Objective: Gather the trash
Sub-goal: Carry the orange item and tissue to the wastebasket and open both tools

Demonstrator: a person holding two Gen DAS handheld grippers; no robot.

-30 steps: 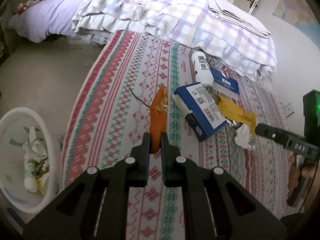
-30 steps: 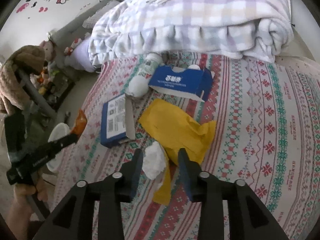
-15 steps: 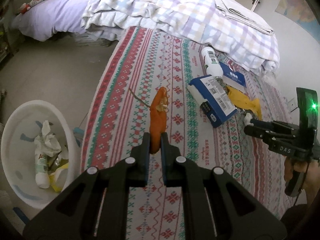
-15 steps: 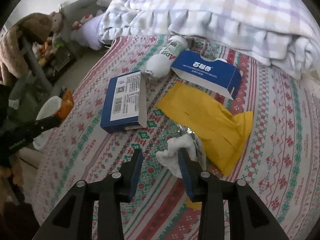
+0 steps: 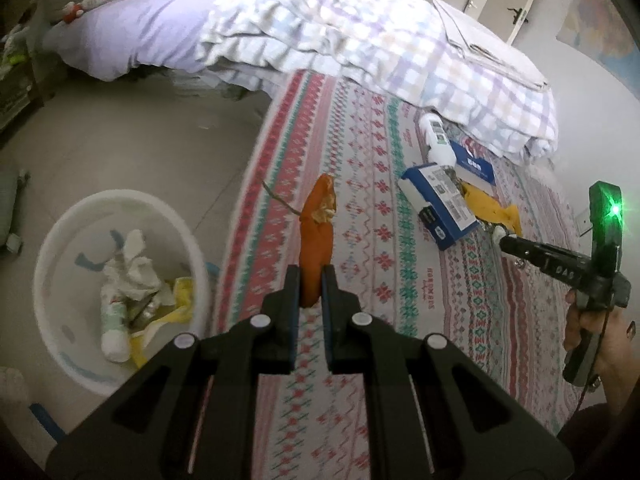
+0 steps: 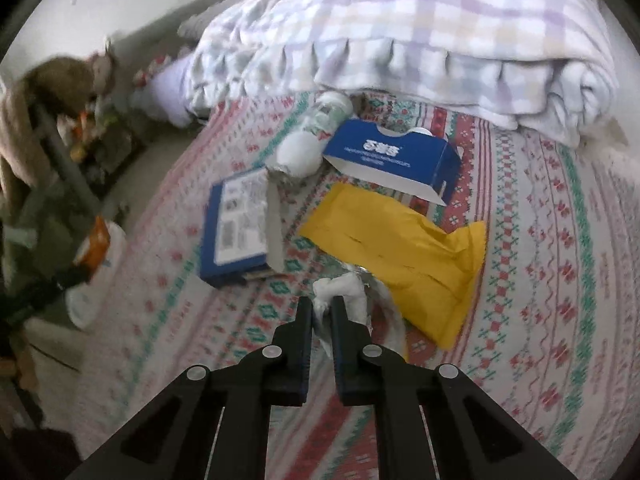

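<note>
Bare floor (image 5: 132, 136) lies far left of the white trash basket (image 5: 60, 224); basket mouth unobstructed, trash low inside. Near patterned bedspread (image 5: 360, 272) open. Far right crowded: blue box (image 6: 236, 224), yellow bag (image 6: 400, 256), bottle (image 6: 312, 140) and blue carton (image 6: 392, 156) touching; folded quilt (image 6: 400, 40) blocks beyond.

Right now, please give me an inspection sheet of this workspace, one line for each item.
Surface: patterned bedspread, with litter at the quilt end.
Job's things: white bin on the floor, part filled; two blue boxes, yellow bag and white bottle on the bed.
Clutter: folded plaid quilt.
Grippers: left hand-held gripper shut on orange wrapper; right hand-held gripper shut on white tissue.
Cables: nothing seen.
Surroundings: tiled floor, lilac bedding, soft toys.
</note>
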